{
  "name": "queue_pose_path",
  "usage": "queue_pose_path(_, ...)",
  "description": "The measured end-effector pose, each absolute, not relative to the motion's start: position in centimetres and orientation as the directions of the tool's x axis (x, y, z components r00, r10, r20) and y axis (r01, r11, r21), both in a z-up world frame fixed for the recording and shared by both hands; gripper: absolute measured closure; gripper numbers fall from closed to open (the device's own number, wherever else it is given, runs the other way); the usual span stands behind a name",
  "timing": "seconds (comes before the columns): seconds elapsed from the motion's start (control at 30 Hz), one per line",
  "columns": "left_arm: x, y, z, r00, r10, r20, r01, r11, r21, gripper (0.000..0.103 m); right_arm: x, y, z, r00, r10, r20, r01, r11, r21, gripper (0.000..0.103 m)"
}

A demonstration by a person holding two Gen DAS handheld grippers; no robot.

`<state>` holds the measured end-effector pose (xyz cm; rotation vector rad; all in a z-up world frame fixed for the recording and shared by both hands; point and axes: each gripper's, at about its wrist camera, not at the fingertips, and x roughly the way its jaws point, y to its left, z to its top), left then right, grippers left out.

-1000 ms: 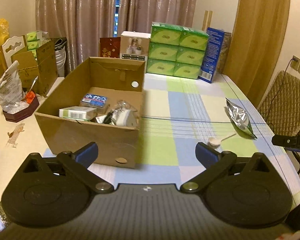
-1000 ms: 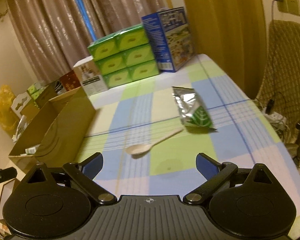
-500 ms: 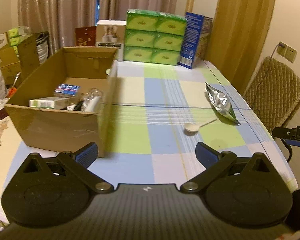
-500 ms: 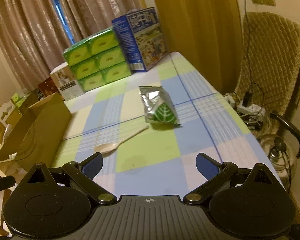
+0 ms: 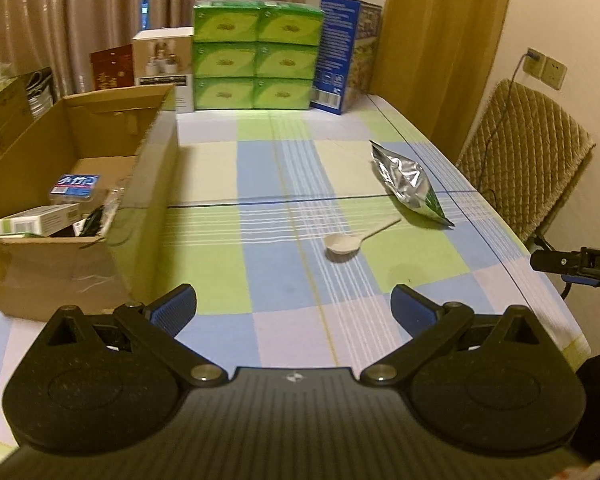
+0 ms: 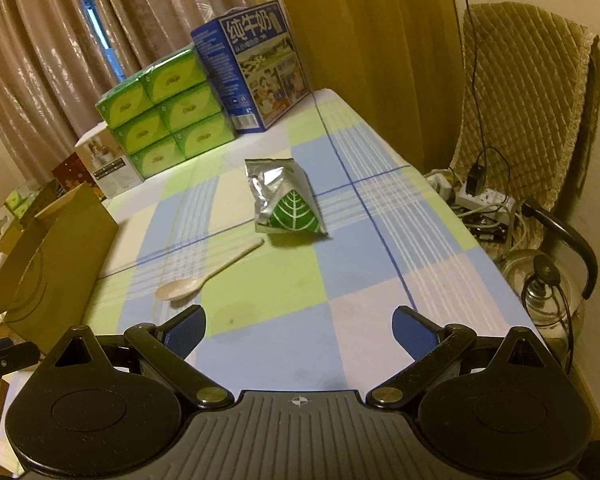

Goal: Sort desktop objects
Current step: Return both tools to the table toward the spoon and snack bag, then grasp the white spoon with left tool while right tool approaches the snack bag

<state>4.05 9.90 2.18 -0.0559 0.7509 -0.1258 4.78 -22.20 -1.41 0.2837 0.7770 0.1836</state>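
**Both claws empty, spoon and pouch left on the table**

Left gripper (image 5: pixel 293 307): jaws spread wide, nothing between them. Right gripper (image 6: pixel 299 329): same, wide open and empty, hovering over the checked blue-green tablecloth (image 6: pixel 260 344).

Pale plastic spoon (image 6: pixel 204 275) lies just ahead of the right claw, left of its centreline, bowl end close to the left blue fingertip (image 6: pixel 184 330). Long axis runs diagonally: bowl near-left, handle pointing away to the right towards the crumpled silver foil pouch with the green leaf print (image 6: pixel 286 200), which sits farther ahead, roughly on centre. Handle tip ends just short of the pouch.

From the left claw, the spoon (image 5: pixel 354 238) is ahead-right and farther off. Open brown cardboard box (image 5: pixel 100 184), already holding small packets, is ahead-left of it.

Judgement: right claw is nearer; needs a wrist turn to close across the handle.
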Motion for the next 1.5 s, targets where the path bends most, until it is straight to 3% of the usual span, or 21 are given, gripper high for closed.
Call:
queue_pose_path(0.9,9.7,6.3,-0.8,0.668,-0.261,-0.697,0.291,0.954,-0.078,0.001,8.0,-22.0,-3.7,0.671,0.232,-0.704,-0.088,0.968,0.234,0.006)
queue_pose_path(1.2,13.7,4.8,-3.3,0.641,-0.275,-0.716,0.401,0.916,0.007,0.003,10.4,-20.2,-6.0,0.658,0.238,-0.714,-0.179,0.971,0.158,0.006)
queue_pose_path(1.3,15.2,4.5,-4.3,0.634,-0.276,-0.722,0.433,0.901,0.036,0.006,11.5,-20.1,-6.8,0.653,0.234,-0.720,-0.181,0.972,0.152,0.006)
queue_pose_path(1.5,18.0,3.6,-6.3,0.603,-0.288,-0.744,0.497,0.865,0.069,0.024,13.5,-19.7,-7.8,0.652,0.229,-0.722,-0.191,0.972,0.136,0.006)
